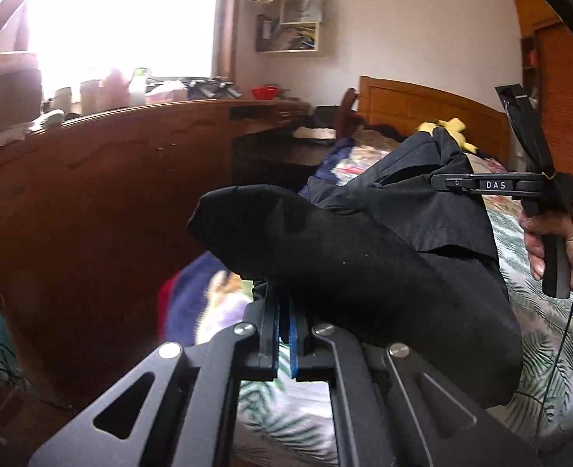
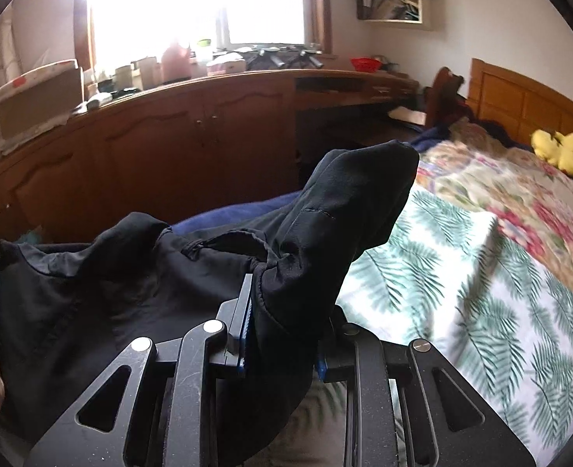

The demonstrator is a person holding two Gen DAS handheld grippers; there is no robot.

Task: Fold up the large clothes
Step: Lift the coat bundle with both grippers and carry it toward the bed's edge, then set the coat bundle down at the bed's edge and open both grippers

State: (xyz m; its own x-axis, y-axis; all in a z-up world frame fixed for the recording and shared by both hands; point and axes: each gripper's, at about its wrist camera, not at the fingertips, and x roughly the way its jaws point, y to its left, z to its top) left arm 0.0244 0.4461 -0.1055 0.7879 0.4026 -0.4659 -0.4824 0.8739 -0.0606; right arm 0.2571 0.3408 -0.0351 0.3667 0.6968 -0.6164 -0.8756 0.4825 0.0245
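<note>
Left tool (image 1: 286, 323) and right tool (image 2: 282, 323) each clamped on black garment (image 1: 383, 272), lifted off bed (image 2: 461, 257) (likely spreading it to fold)

Left tongs (image 1: 285, 334): matte black linkage frame, silver round rivets, blue pads on the finger faces. Right tongs (image 2: 282, 334): same black frame, silver rivets, blue pads; side plate marked "DAS", thin black cable, bare-skinned right hand (image 1: 558, 249) on grip.
</note>
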